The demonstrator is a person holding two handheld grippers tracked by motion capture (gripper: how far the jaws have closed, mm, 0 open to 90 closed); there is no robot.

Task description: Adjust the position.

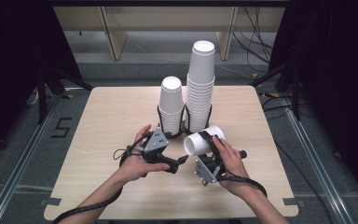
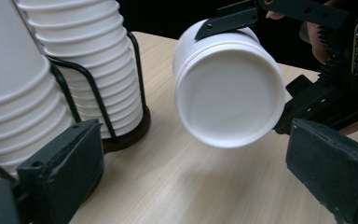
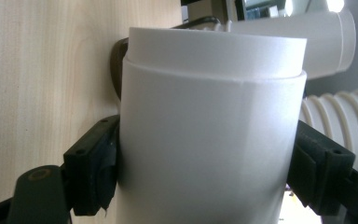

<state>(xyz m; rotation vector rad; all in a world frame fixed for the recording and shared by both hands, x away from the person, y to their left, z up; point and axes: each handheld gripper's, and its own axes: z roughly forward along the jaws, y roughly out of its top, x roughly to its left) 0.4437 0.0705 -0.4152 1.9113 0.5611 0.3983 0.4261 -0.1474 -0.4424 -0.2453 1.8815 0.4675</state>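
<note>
Right gripper [image 1: 208, 145] clamps white paper cup [image 1: 203, 140] sideways above pale wooden table [image 1: 98, 121], just before two wire-racked white cup stacks [image 1: 200, 88]. Left gripper [image 1: 182, 159] gapes empty, jaws facing cup's base.

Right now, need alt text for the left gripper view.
A white paper cup lies sideways, clamped in the right gripper, base towards the camera. The left gripper has open jaws in the foreground; two stacks of cups stand at left on the wooden table.
</note>
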